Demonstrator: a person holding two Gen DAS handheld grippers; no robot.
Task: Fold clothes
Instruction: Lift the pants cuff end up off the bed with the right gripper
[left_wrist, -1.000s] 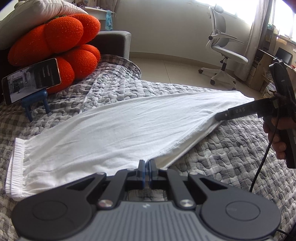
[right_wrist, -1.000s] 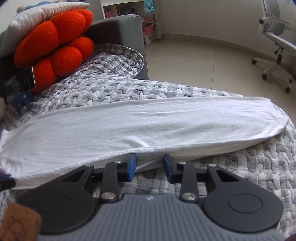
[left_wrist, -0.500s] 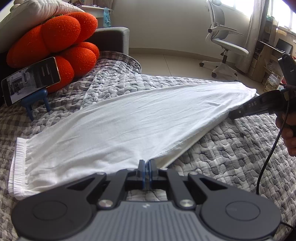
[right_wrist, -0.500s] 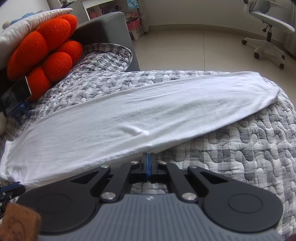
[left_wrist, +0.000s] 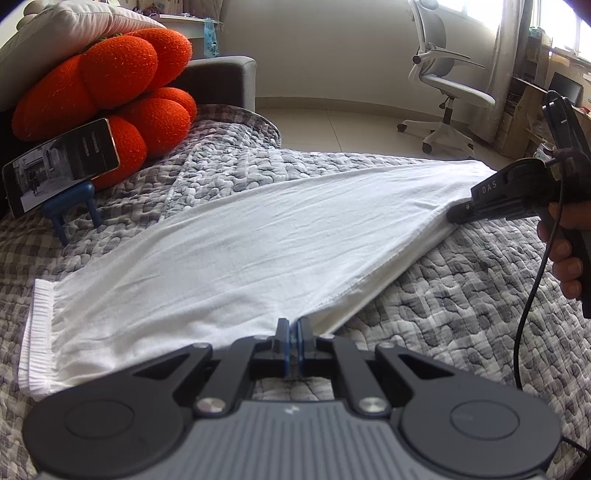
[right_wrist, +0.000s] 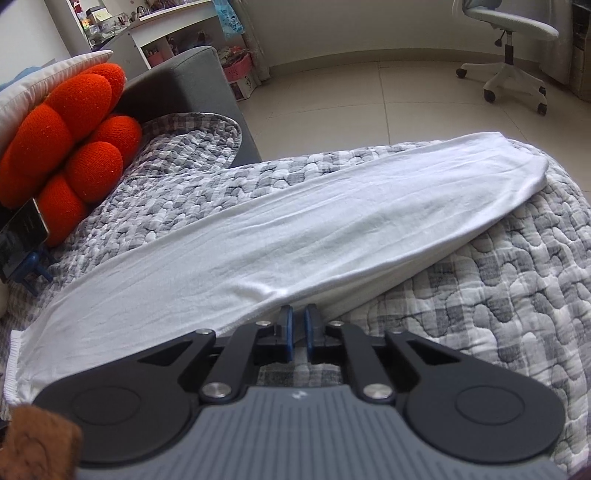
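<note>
A long white garment (left_wrist: 258, 240) lies stretched across the grey quilted bed cover (left_wrist: 461, 314), its ribbed elastic band (left_wrist: 37, 332) at the left end. My left gripper (left_wrist: 294, 328) is shut on the garment's near edge, toward the band end. Farther right along that edge, my right gripper (left_wrist: 458, 214) pinches the hem, with a hand (left_wrist: 565, 254) on its handle. In the right wrist view the right gripper (right_wrist: 298, 321) is closed on the raised edge of the garment (right_wrist: 295, 229), and the cloth slopes down from it to the bed.
An orange lobed cushion (left_wrist: 110, 81) and a phone on a blue stand (left_wrist: 62, 166) sit at the far left of the bed. Behind them stands a grey sofa arm (right_wrist: 184, 81). An office chair (left_wrist: 450, 85) stands on the tiled floor beyond the bed's far edge.
My right gripper went from open to shut on the garment's near edge, then lifted it and moved right. The left gripper stayed shut on the edge.
</note>
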